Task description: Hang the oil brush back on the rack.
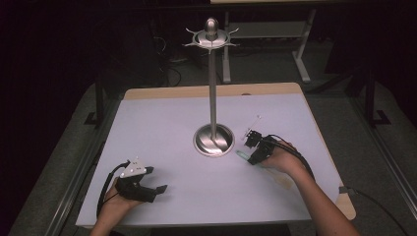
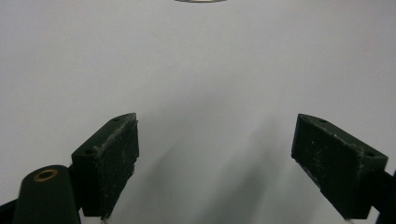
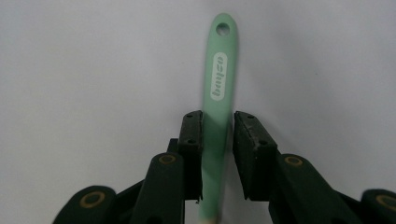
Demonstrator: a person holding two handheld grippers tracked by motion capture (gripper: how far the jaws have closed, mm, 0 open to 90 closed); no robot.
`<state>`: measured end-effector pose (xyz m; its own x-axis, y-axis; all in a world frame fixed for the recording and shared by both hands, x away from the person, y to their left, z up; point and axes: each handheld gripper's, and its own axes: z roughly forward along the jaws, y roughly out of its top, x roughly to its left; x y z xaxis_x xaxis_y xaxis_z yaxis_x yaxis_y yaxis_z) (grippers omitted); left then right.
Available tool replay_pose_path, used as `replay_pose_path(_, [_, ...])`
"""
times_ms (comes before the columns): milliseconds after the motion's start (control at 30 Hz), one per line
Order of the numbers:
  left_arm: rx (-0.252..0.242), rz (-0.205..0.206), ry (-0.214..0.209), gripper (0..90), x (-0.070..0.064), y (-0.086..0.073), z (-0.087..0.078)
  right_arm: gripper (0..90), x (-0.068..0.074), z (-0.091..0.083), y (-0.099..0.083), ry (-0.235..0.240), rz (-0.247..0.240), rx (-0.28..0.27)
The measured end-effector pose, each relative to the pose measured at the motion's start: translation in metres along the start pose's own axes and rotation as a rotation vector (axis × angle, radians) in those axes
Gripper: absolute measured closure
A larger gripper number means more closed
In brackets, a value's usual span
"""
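– Black jaws sit closest in the right gripper view. What is between them?

– The green handle (image 3: 218, 93). Its long way runs straight out ahead of the right gripper (image 3: 217, 140), and the end with the little hole is farthest away.

– Are the jaws squeezing it?

– They are almost shut, one on each side of the handle. I can't tell if both touch it.

– Where is it on the table (image 1: 162, 128)?

– It lies on the right side, near the round foot of the stand (image 1: 213, 140), and its tip points at that foot.

– And the left gripper (image 1: 147, 184)?

– Its jaws are wide apart, with nothing in them. It is well away, so the right hand (image 1: 280, 160) is the near one.
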<state>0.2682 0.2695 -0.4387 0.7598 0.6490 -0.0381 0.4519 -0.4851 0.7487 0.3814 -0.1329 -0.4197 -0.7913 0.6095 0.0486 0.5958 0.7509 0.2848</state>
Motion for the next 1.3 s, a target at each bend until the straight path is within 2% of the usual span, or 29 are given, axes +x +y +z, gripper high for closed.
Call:
replay_pose_path(67, [0.001, 0.003, 0.001, 14.6, 0.000, 0.000, 0.000, 72.6, 0.000, 0.000, 0.002, 0.003, 0.002, 0.013])
replay_pose_path(267, [0.002, 0.004, -0.001, 14.6, -0.001, 0.000, 0.001, 72.7, 0.002, 0.003, 0.015, -0.023, -0.009, 0.109])
replay_pose_path(333, [0.007, 0.004, -0.002, 14.7, -0.001, 0.000, 0.001, 72.8, 0.003, 0.003, 0.017, -0.020, 0.002, 0.126])
replay_pose_path(467, [0.008, 0.008, -0.003, 14.7, -0.001, 0.000, 0.002, 73.7, 0.000, 0.003, 0.018, 0.002, 0.015, 0.137])
replay_pose_path(633, [0.012, 0.012, -0.003, 14.7, -0.002, 0.001, 0.002, 77.4, 0.001, 0.004, 0.020, -0.011, 0.015, 0.149])
replay_pose_path(800, [0.008, 0.008, -0.001, 14.7, -0.001, 0.000, 0.002, 77.9, 0.000, 0.003, 0.017, -0.016, -0.002, 0.125])
replay_pose_path(833, [0.008, 0.003, -0.001, 14.7, -0.001, 0.000, 0.002, 77.9, 0.000, 0.003, 0.017, -0.012, 0.017, 0.123])
replay_pose_path(1100, [0.011, 0.005, -0.001, 14.7, -0.001, 0.000, 0.002, 77.8, -0.005, -0.001, 0.009, 0.033, 0.043, 0.067])
replay_pose_path(1233, [0.011, 0.004, -0.001, 14.7, -0.001, 0.000, 0.002, 77.8, -0.007, -0.008, 0.004, 0.026, 0.044, 0.015])
replay_pose_path(1300, [0.011, 0.004, -0.001, 14.7, -0.001, 0.000, 0.002, 77.8, -0.007, -0.014, 0.000, 0.034, 0.066, -0.025])
